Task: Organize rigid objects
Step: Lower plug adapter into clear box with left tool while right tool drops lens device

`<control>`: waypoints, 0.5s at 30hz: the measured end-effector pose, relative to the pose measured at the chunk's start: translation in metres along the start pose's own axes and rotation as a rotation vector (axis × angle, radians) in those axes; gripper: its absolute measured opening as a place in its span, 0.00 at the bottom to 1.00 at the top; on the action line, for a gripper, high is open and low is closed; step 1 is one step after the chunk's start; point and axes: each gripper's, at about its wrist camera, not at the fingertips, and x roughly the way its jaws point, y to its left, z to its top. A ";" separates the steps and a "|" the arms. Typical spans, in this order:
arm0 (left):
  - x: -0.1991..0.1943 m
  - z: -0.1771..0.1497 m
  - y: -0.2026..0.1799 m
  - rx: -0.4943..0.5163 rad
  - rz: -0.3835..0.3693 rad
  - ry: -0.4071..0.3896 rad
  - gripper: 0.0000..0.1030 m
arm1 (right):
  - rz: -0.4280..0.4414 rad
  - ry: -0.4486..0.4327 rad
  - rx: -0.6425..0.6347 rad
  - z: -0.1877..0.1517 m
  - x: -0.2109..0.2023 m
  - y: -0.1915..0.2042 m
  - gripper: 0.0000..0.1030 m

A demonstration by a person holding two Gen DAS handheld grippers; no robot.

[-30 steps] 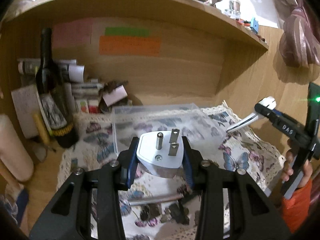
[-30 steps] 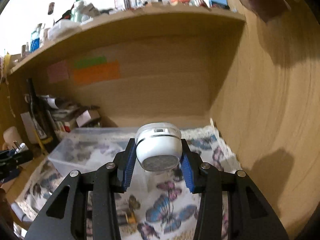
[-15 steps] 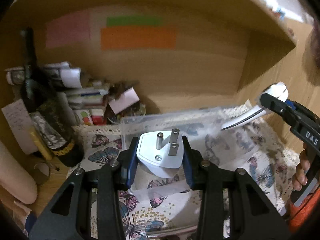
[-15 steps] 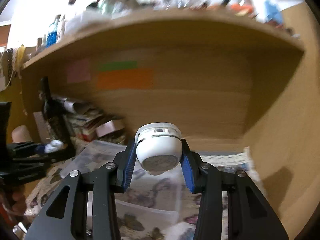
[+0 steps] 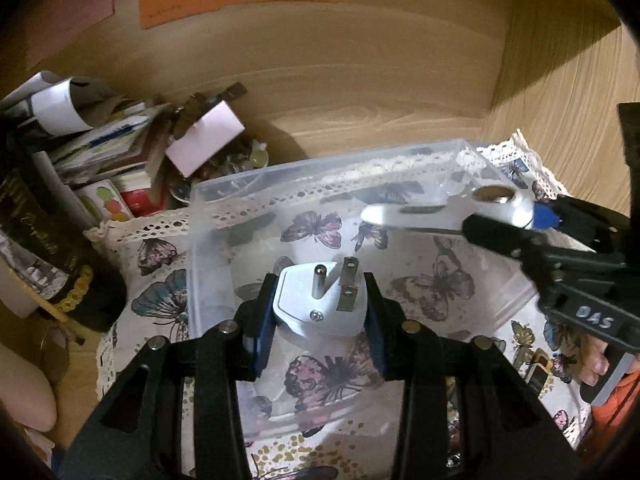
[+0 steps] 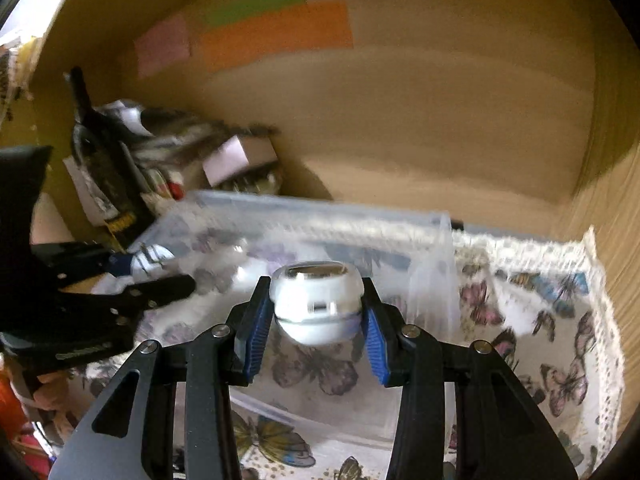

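Hovering over the clear bin [image 5: 224,200], left gripper [image 5: 320,304] clamped on a white plug [image 5: 316,300], prongs forward, right gripper [image 6: 314,312] clamped on a round white gadget [image 6: 316,300], bin floor straight below both.

Gripper hardware and visible hand, both wrist views.

Left gripper [image 5: 320,312]: matte black angular finger arms with triangular cut-outs, silver screw heads at the joints, blue ribbed pads [image 5: 262,328]. Right gripper [image 6: 316,320]: same black frame, same silver screws, blue ribbed pads [image 6: 374,340]. Seen side-on from the left camera, the right gripper's body carries white lettering, reversed. Bare fingers [image 5: 596,360] wrap its handle; an orange sleeve [image 5: 616,412] shows below.
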 end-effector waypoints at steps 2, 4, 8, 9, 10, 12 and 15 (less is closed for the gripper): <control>0.002 0.000 -0.002 0.009 0.004 0.004 0.38 | -0.010 0.018 -0.001 -0.001 0.005 -0.003 0.38; 0.003 0.000 -0.004 0.013 0.006 -0.007 0.38 | -0.015 0.023 -0.003 0.000 0.006 -0.004 0.39; 0.001 0.001 -0.007 0.016 0.006 -0.013 0.46 | -0.044 0.025 -0.021 0.002 0.008 -0.001 0.45; -0.002 0.001 -0.007 0.013 0.004 -0.020 0.51 | -0.047 0.020 -0.023 0.002 0.004 -0.001 0.48; -0.006 0.001 -0.008 0.012 0.004 -0.032 0.54 | -0.048 0.011 -0.025 0.003 0.000 0.000 0.56; -0.016 0.001 -0.009 0.019 0.009 -0.062 0.58 | -0.048 -0.017 -0.035 0.005 -0.009 0.002 0.65; -0.034 0.000 -0.009 0.024 0.014 -0.111 0.67 | -0.068 -0.059 -0.055 0.007 -0.026 0.007 0.72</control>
